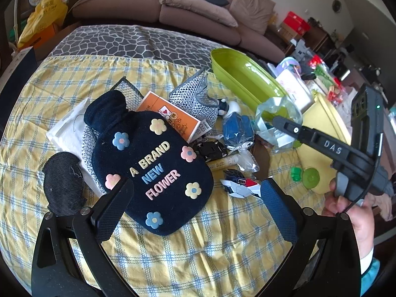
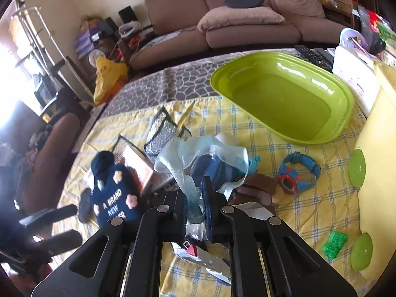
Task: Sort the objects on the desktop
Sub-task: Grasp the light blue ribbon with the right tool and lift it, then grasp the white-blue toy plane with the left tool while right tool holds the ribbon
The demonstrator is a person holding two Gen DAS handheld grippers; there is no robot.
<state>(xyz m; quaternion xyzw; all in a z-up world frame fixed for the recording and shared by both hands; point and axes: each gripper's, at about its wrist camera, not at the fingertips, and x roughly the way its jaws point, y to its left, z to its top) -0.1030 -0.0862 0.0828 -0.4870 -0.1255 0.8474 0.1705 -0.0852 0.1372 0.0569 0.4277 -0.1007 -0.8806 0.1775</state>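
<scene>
A navy hot-water-bottle cover (image 1: 151, 168) with flowers and "A BRAND NEW FLOWER" lies on the yellow checked cloth (image 1: 198, 255); it also shows in the right wrist view (image 2: 113, 198). My left gripper (image 1: 195, 198) is open, its fingers either side of the cover's near end. My right gripper (image 2: 196, 198) is shut on a pale blue ribbon (image 2: 183, 163) and holds it above the clutter; in the left wrist view the ribbon (image 1: 277, 113) hangs at its tip. A green tub (image 2: 284, 96) stands behind, empty.
Clutter around the cover: an orange card box (image 1: 170, 116), mesh holder (image 2: 160, 133), blue wrapped item (image 1: 237, 128), toy robot piece (image 1: 240, 184), blue watch (image 2: 297, 173), yellow bin (image 2: 378, 173), green lids (image 2: 357, 168). A brown sofa (image 2: 235, 22) is behind.
</scene>
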